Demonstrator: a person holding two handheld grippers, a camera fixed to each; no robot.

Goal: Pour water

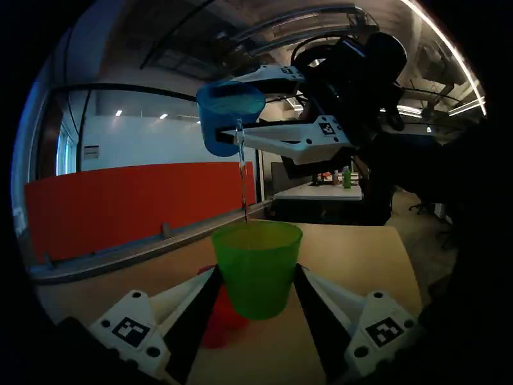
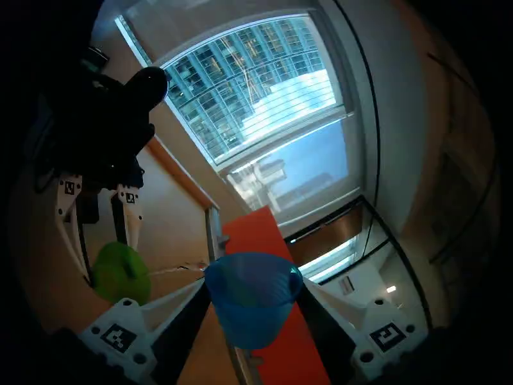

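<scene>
My left gripper (image 1: 258, 282) is shut on an upright green cup (image 1: 257, 273), held just above the wooden table (image 1: 359, 256). Above it, the right gripper (image 1: 253, 106) holds a blue cup (image 1: 227, 119) tipped over, and a thin stream of water (image 1: 243, 179) falls from its rim into the green cup. In the right gripper view, the right gripper (image 2: 253, 301) is shut on the blue cup (image 2: 252, 298), rolled sideways. The green cup (image 2: 118, 273) shows at lower left between the left gripper's fingers (image 2: 128, 215), with the water stream (image 2: 173, 268) reaching it.
A red cup (image 1: 221, 314) sits on the table behind and below the green cup. An orange wall panel (image 1: 128, 199) runs along the table's far edge. Farther off stands a desk with bottles (image 1: 343, 178). Large windows (image 2: 269, 109) appear in the right gripper view.
</scene>
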